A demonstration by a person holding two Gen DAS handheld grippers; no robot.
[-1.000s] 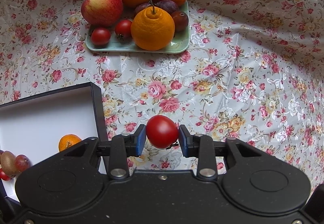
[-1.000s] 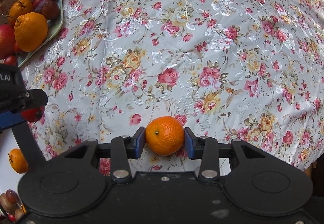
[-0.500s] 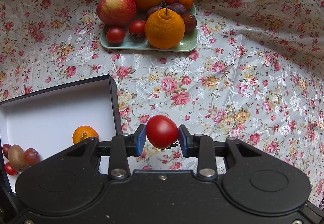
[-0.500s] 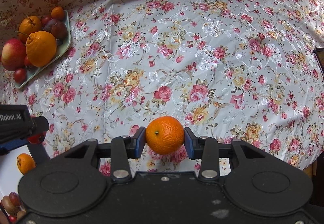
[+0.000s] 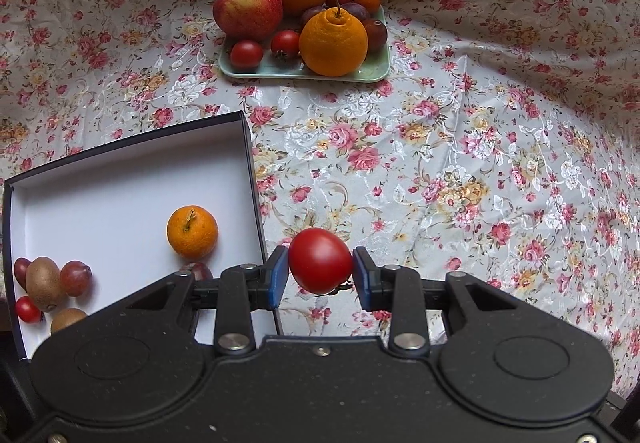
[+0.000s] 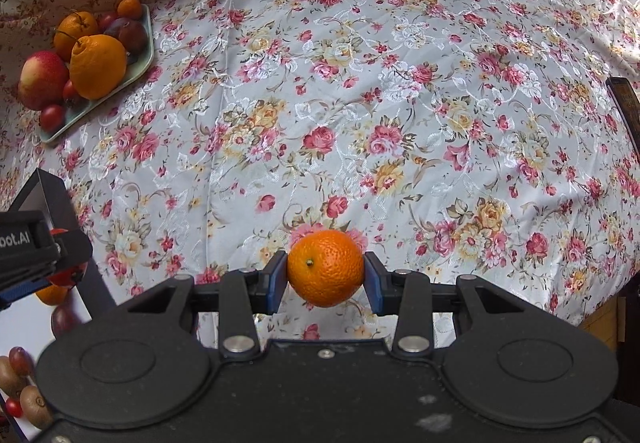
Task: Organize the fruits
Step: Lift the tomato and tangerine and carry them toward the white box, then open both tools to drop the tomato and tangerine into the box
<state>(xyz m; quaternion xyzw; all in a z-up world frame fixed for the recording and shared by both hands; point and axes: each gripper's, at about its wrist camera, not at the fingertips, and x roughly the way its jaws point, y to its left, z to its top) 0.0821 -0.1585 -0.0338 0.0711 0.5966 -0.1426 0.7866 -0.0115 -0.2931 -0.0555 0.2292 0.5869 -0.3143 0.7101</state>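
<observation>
My left gripper (image 5: 320, 271) is shut on a red tomato (image 5: 320, 260), held above the cloth just right of the dark box's (image 5: 248, 147) right wall. Inside the white-lined box lie a mandarin (image 5: 192, 231), kiwis (image 5: 43, 283), grapes and a small tomato. My right gripper (image 6: 325, 277) is shut on a small orange mandarin (image 6: 325, 273), hanging over the flowered cloth. The left gripper (image 6: 36, 255) shows at the left edge of the right wrist view. A green tray (image 5: 372, 73) at the back carries an apple (image 5: 248, 9), oranges, plums and tomatoes.
The flowered tablecloth (image 6: 360, 115) covers the whole table and rises at the back. A dark object (image 6: 624, 103) lies at the right edge of the right wrist view. The table's right edge drops off near there.
Both grippers have risen and drawn back with their fruits still held. More of the box's inside shows in the left wrist view, and the tray looks farther away.
</observation>
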